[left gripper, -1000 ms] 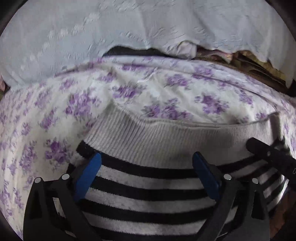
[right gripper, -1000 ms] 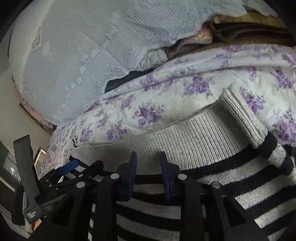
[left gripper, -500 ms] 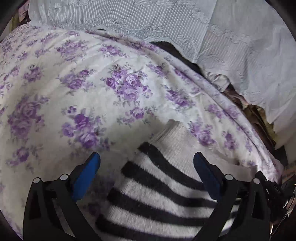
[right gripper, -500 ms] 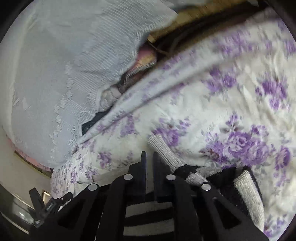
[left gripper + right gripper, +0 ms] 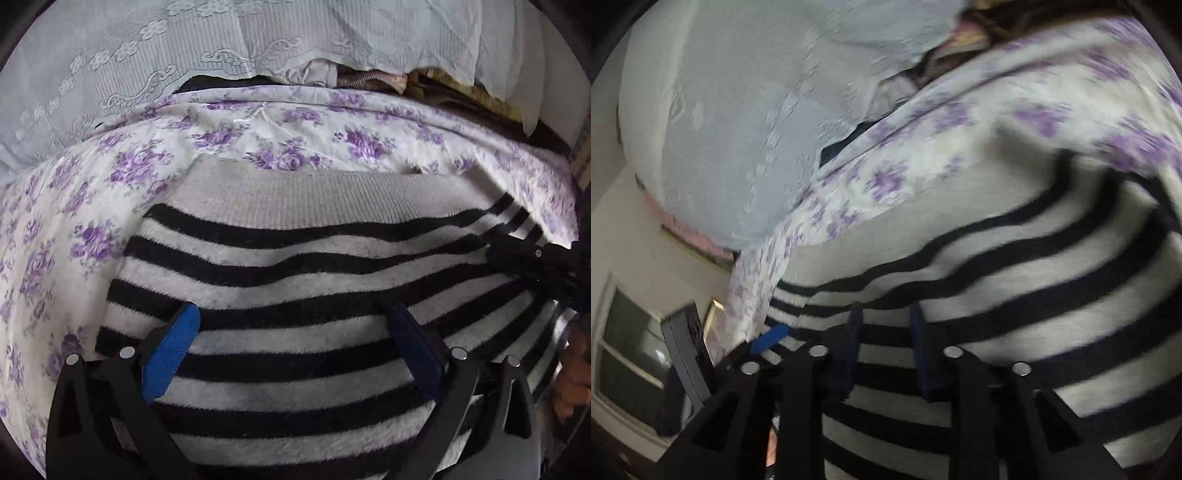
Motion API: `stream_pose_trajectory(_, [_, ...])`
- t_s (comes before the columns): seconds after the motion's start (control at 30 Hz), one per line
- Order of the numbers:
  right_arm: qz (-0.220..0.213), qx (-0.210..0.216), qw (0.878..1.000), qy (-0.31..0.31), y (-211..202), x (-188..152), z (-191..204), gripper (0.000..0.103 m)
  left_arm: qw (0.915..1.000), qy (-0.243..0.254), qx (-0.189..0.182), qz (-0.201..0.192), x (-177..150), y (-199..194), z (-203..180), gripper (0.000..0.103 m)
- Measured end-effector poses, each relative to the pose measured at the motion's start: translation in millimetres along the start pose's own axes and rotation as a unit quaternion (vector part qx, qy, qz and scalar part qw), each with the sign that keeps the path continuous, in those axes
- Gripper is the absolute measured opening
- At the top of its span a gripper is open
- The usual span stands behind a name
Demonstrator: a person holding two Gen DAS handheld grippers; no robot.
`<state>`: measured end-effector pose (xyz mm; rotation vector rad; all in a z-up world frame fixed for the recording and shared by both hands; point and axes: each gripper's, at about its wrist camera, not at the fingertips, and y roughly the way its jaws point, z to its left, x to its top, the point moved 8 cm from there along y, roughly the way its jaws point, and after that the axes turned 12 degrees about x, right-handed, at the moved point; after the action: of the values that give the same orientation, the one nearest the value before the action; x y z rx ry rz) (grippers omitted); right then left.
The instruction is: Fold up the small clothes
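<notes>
- While the striped sweater [image 5: 295, 266] lies flat on the flowery blanket [image 5: 122, 177], the left gripper [image 5: 291, 328] hangs wide open over it, holding nothing.
- The right gripper [image 5: 886, 325] has just been opening; only a small gap shows, with nothing pinched.

Left gripper [image 5: 291, 332] fingers spread wide, right gripper [image 5: 886, 332] fingers just reopening — narrow gap
</notes>
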<state>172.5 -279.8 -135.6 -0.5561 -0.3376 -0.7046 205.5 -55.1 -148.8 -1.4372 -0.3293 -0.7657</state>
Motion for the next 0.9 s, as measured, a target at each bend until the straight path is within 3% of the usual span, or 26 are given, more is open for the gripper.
stream_pose_trajectory(0.1, [-0.045, 0.017, 0.998, 0.048, -42, 8, -26, 0.023, 0.9991, -0.022, 0.037, 0.0, -9, -2, 30, 0.099])
stream_pose_trajectory(0.2, [-0.089, -0.01, 0.995, 0.05, -82, 11, -36, 0.023, 0.9976, -0.062, 0.025, 0.017, -14, 4, 55, 0.099])
stream_pose_trajectory(0.23, [-0.101, -0.03, 0.993, 0.056, -93, 11, -43, 0.038, 0.9971, -0.071, 0.021, 0.018, -16, 2, 59, 0.099])
stream_pose_trajectory(0.27, [-0.116, -0.022, 0.99, 0.072, -106, 10, -49, 0.039, 0.9938, -0.081, 0.073, 0.023, -21, 1, 74, 0.099])
stream_pose_trajectory(0.3, [-0.123, -0.006, 0.988, 0.089, -113, 7, -51, 0.039, 0.9911, -0.087, 0.097, 0.027, -25, 1, 82, 0.099])
stream_pose_trajectory(0.37, [-0.139, 0.015, 0.985, 0.1, -128, 4, -43, 0.044, 0.9881, -0.132, 0.066, 0.042, -35, -3, 96, 0.099])
stream_pose_trajectory(0.43, [-0.143, 0.023, 0.987, 0.068, -137, 1, -21, 0.044, 0.9829, -0.172, 0.046, 0.046, -42, -16, 104, 0.098])
stream_pose_trajectory(0.57, [-0.109, 0.071, 0.992, 0.003, -117, -18, 46, 0.054, 0.9869, -0.159, 0.029, 0.01, -44, -59, 87, 0.098])
stream_pose_trajectory(0.7, [-0.031, 0.087, 0.995, -0.045, -68, -59, 88, 0.055, 0.9929, -0.117, 0.0, -0.021, -39, -87, 37, 0.098])
stream_pose_trajectory(0.8, [0.02, 0.063, 0.996, -0.054, -32, -88, 86, 0.055, 0.9959, -0.087, 0.012, -0.024, -39, -83, 8, 0.098])
stream_pose_trajectory(0.9, [0.039, 0.049, 0.998, -0.031, -21, -99, 64, 0.054, 0.9977, -0.058, 0.035, -0.006, -49, -61, -4, 0.098])
